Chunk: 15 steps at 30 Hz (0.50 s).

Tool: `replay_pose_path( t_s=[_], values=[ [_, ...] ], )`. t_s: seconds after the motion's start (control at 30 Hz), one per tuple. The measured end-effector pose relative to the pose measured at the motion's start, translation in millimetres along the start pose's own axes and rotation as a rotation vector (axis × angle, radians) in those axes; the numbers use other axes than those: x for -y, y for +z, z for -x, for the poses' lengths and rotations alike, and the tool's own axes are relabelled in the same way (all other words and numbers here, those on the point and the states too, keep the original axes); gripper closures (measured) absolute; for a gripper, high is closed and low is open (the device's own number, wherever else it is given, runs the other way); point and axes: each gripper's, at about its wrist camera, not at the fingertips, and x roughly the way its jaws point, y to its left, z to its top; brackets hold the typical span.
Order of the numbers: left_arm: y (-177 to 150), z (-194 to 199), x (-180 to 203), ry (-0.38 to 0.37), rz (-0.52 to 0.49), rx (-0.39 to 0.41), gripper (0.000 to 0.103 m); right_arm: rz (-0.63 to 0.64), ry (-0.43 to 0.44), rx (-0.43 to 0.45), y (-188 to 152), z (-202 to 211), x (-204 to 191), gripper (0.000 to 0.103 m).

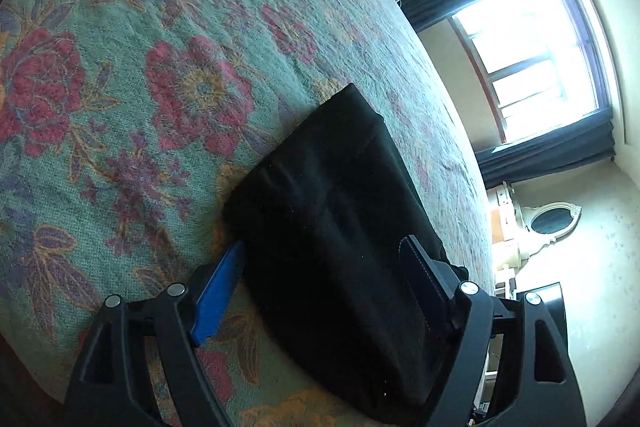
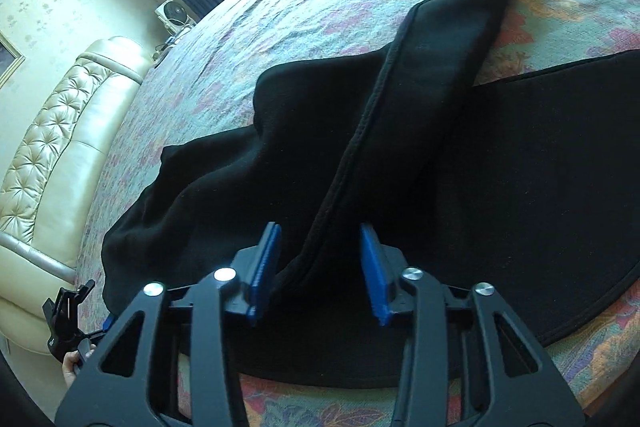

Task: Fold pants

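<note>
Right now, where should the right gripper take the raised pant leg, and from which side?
Take the pant leg at its seamed edge, low down where the fold rises between the right gripper pads. Come straight along the ridge from the near end: it stands up off the pants there, so the pads straddle it cleanly.

Daylight enters through the curtained window (image 1: 532,67), which is overexposed to white in both views. The black fabric pants (image 2: 500,155) read nearly featureless, with folds barely visible. Strong fisheye curvature bends the floral woven bedspread (image 1: 140,87); dark vignetting fills the corners. Focus is reasonably sharp centrally, softer toward the edges.
</note>
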Motion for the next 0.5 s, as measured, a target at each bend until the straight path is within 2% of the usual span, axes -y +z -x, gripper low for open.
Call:
replay_pose_path(
  t_s=[0.07, 0.23, 0.3, 0.37, 0.43, 0.5],
  values=[
    [1.6, -2.3, 4.6, 0.003, -0.003, -0.003, 0.025, -0.021, 0.012, -0.005, -0.2, 7.8, 19.8, 0.086],
    [1.3, 3.3, 1.9, 0.011, 0.001, -0.002, 0.025, -0.102, 0.083, 0.011, -3.3, 16.4, 37.0, 0.093],
    [-3.6, 5.7, 3.7, 0.036, -0.013, -0.007, 0.036, -0.127, 0.112, 0.023, -4.7, 21.5, 42.1, 0.093],
    [-5.0, 11.1, 3.0, 0.048, -0.014, 0.001, 0.055, -0.141, 0.139, 0.039, -7.6, 29.1, 46.2, 0.093],
    [-6.9, 17.4, -3.0, 0.031, -0.004, 0.011, 0.069, -0.155, 0.164, 0.055, -10.8, 39.8, 49.2, 0.093],
    [-5.4, 19.6, -6.8, 0.024, -0.003, 0.001, 0.073, -0.152, 0.179, 0.063, -14.2, 46.7, 51.3, 0.094]
  ],
)
